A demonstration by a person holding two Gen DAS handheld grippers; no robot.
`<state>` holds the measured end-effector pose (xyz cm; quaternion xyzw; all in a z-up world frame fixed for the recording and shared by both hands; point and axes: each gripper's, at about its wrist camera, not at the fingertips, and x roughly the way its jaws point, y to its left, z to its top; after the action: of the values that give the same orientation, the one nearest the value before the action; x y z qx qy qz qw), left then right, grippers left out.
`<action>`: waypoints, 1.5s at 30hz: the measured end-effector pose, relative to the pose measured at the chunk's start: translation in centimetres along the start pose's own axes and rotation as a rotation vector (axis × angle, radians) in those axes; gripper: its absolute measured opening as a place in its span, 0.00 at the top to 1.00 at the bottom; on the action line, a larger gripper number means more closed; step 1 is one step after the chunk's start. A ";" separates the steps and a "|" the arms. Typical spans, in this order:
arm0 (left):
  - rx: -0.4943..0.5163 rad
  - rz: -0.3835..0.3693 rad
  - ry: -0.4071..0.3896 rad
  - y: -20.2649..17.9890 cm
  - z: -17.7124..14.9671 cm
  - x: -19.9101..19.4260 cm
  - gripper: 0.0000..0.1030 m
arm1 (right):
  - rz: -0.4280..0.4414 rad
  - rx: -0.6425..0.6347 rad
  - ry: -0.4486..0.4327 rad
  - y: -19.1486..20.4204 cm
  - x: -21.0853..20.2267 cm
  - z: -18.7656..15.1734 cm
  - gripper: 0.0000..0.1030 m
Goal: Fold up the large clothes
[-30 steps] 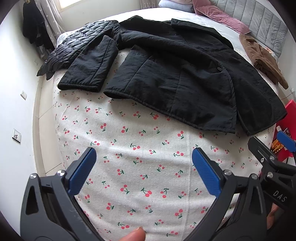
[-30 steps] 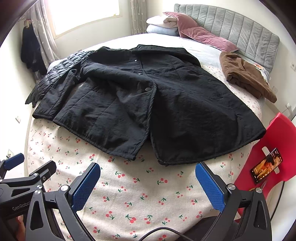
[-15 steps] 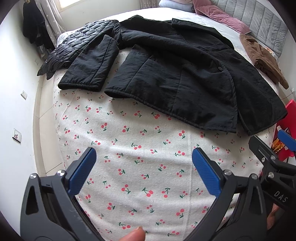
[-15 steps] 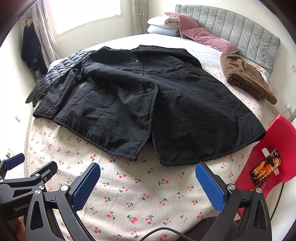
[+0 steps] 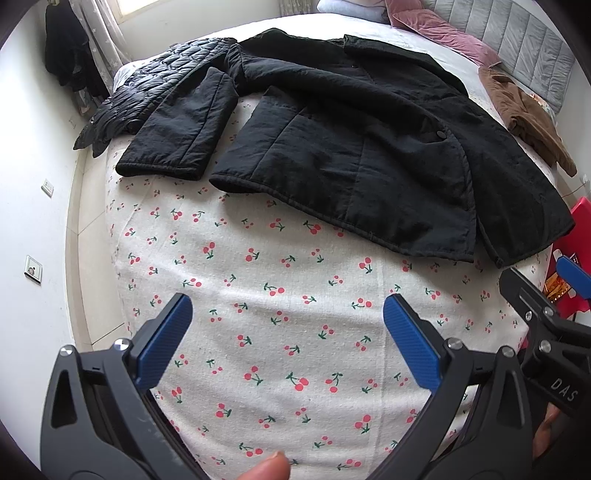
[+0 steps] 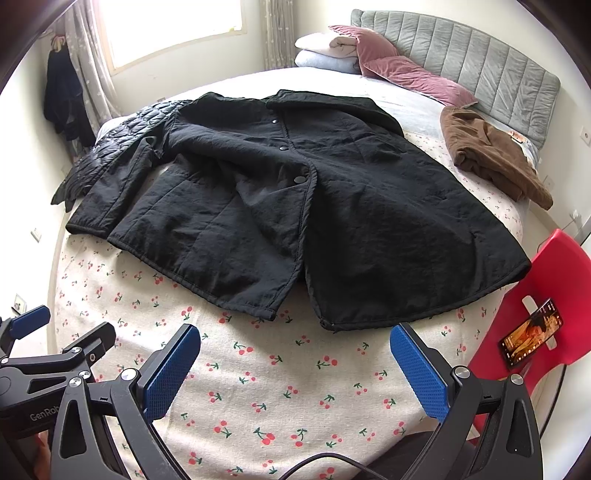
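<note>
A home bedroom: a bed under a cherry-print sheet, a grey padded headboard, pink pillows stacked against it, curtains beside a bright window, dark clothes hanging by the wall.

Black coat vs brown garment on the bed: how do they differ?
The black coat is spread flat and open across the middle of the bed; the brown garment lies bunched in a heap near the headboard. The black coat covers far more of the bed than the brown garment. Both rest on the bed, untouched by either gripper.
</note>
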<state>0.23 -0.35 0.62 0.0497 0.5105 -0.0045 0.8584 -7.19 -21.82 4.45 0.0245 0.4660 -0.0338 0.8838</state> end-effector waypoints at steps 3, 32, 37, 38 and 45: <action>0.000 -0.001 0.000 0.0 0.0 0.0 0.00 | 0.000 0.001 0.000 0.0 0.0 0.0 0.00; -0.002 0.004 0.026 0.0 0.3 1.0 0.00 | 0.002 0.003 0.008 -0.3 0.6 0.0 0.00; -0.004 -0.001 0.031 0.0 0.6 1.5 0.00 | 0.002 0.001 0.012 -0.4 0.9 0.2 0.00; 0.000 -0.005 0.032 -0.1 0.7 1.6 0.00 | 0.002 -0.001 0.014 -0.4 1.0 0.3 0.00; 0.011 -0.082 0.041 -0.2 1.9 2.8 0.00 | -0.005 -0.035 0.017 -0.6 1.9 1.4 0.00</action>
<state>3.27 -0.56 -0.94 0.0333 0.5296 -0.0414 0.8466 -5.05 -22.63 3.69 0.0082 0.4741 -0.0279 0.8800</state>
